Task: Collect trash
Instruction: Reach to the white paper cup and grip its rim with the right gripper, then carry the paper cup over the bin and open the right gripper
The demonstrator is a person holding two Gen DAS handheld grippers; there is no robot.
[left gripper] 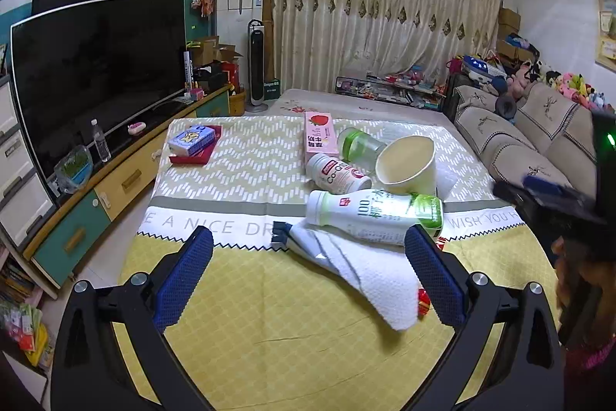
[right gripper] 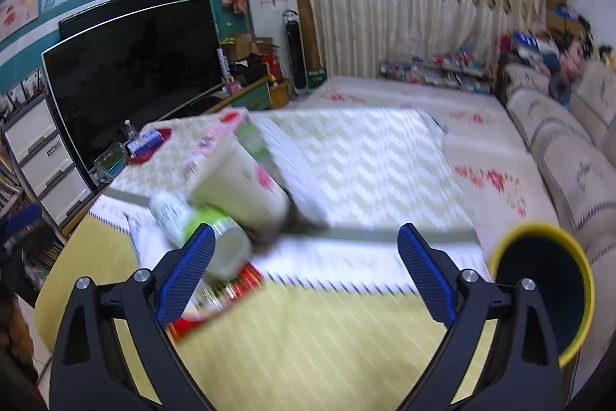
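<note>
On the yellow-and-white tablecloth point(left gripper: 269, 314) lies a pile of trash: a white and green bottle point(left gripper: 373, 214) on its side, a white Co-Co bottle point(left gripper: 338, 174), a clear jar with green lid point(left gripper: 360, 147), a tipped paper cup point(left gripper: 408, 164), a pink strawberry carton point(left gripper: 320, 137), a white cloth point(left gripper: 358, 268) and a red wrapper point(left gripper: 423, 301). My left gripper point(left gripper: 308, 249) is open, just short of the cloth. My right gripper point(right gripper: 306, 245) is open and empty; the blurred bottle point(right gripper: 200, 230), paper cup point(right gripper: 238, 187) and a red wrapper point(right gripper: 215, 299) lie by its left finger.
A yellow-rimmed dark bin point(right gripper: 546, 287) stands at the right table edge. A blue box on a red tray point(left gripper: 194, 143) sits far left on the table. A TV point(left gripper: 100, 72) on a cabinet is left, a sofa point(left gripper: 531, 141) right.
</note>
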